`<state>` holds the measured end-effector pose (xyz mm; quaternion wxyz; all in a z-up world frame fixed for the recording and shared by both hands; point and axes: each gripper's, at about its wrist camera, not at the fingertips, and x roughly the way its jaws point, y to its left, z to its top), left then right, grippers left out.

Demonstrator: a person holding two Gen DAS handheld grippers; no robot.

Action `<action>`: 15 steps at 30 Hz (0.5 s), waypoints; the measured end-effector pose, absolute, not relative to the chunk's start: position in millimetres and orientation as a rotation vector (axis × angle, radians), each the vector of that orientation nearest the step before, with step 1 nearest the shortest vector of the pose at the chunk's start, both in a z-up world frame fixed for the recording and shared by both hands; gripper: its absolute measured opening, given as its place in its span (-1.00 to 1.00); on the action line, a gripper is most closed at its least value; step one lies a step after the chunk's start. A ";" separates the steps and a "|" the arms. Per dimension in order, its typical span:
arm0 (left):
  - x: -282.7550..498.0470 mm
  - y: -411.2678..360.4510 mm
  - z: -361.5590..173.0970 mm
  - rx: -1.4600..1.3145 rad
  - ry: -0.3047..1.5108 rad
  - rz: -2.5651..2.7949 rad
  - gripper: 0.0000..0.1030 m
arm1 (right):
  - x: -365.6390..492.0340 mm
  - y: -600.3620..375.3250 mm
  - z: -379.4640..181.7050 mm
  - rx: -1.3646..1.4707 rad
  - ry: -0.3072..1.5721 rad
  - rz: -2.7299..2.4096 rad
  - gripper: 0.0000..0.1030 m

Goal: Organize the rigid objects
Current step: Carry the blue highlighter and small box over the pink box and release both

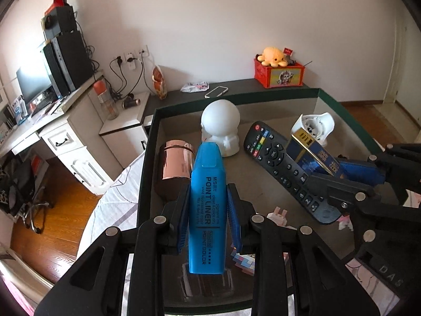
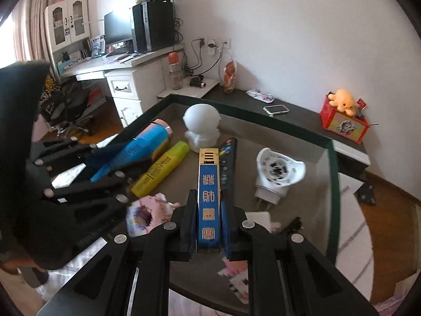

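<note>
Left gripper clamps a blue highlighter at mid-barrel, centre of the left wrist view, cap end pointing away over the tray; likely carried in to join the items already gathered there. Barrel is flat-sided, glossy, printed "POINT LINER".

Right gripper is closed on a narrow blue-and-gold box, lower centre of its view, held on edge above the tray floor.

In the tray: white figurine, black remote, yellow highlighter, white plug-in device.
</note>
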<state>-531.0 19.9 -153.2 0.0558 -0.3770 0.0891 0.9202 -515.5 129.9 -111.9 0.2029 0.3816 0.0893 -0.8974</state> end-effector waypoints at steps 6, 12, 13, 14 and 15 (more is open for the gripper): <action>-532.6 16.1 -155.6 -1.152 0.257 2.796 -0.47 | -519.4 122.3 -114.1 1.069 0.250 -2.482 -0.68; -531.7 13.1 -156.1 -1.154 0.246 2.803 -0.45 | -519.4 119.8 -114.0 1.058 0.213 -2.461 -0.67; -530.8 12.5 -155.3 -1.154 0.251 2.809 -0.45 | -518.3 120.7 -112.1 1.052 0.200 -2.460 -0.63; -530.2 11.7 -154.6 -1.157 0.252 2.814 -0.45 | -517.5 120.8 -110.3 1.041 0.192 -2.465 -0.52; -528.8 10.2 -153.3 -1.157 0.245 2.822 -0.39 | -516.0 121.4 -108.0 1.032 0.194 -2.472 -0.42</action>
